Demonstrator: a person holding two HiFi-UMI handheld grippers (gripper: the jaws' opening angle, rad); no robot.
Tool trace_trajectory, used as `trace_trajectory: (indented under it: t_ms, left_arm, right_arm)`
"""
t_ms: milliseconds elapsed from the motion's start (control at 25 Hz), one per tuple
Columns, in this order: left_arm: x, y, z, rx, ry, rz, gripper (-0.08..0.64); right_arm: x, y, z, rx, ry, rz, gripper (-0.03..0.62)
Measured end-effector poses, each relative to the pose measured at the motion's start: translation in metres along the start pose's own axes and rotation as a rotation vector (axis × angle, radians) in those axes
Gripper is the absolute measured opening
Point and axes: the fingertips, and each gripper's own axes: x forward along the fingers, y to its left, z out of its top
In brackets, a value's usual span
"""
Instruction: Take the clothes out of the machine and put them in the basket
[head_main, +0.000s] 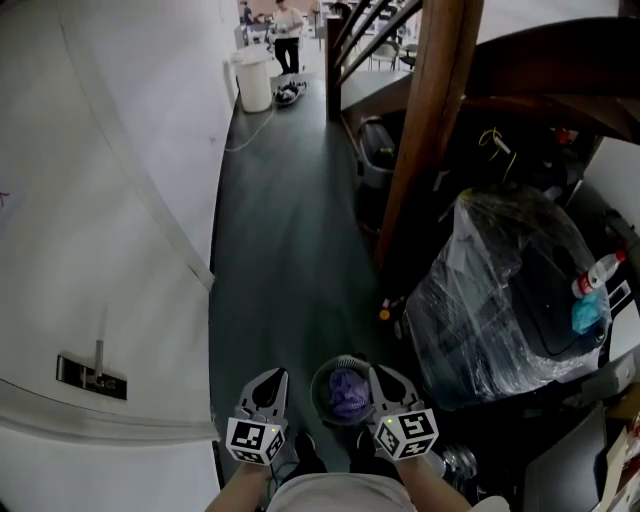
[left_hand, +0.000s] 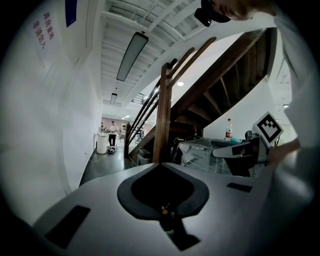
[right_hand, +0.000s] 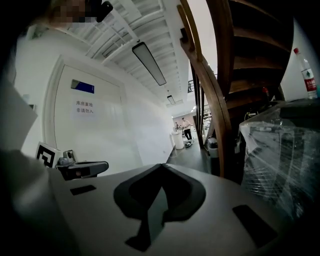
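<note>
Clothes (head_main: 347, 392) purple, in basket (head_main: 318, 381); left gripper (head_main: 282, 376), right gripper (head_main: 376, 373) closed, empty.

Grey left tongs (head_main: 274, 380), right tongs (head_main: 384, 378), black-and-white marker cubes (head_main: 255, 438)

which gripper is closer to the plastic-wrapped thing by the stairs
Right. The right gripper is just left of the plastic-wrapped thing; the left gripper is further left, beyond the basket.

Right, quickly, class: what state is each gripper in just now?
Left gripper: jaws shut, holding nothing.
Right gripper: jaws shut, holding nothing.
</note>
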Motion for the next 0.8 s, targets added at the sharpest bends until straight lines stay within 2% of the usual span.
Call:
trace_trajectory:
  t_ms: [440, 800]
  left_arm:
    - [-0.014, -0.007, 0.07, 0.049, -0.128, -0.009, 0.021]
    - [-0.019, -0.008, 0.092, 0.056, -0.153, -0.014, 0.021]
  right_arm:
    - [-0.004, 0.024, 0.067, -0.015, -0.136, 0.043, 0.008]
    - [-0.007, 0.035, 0.087, -0.037, -0.167, 0.073, 0.008]
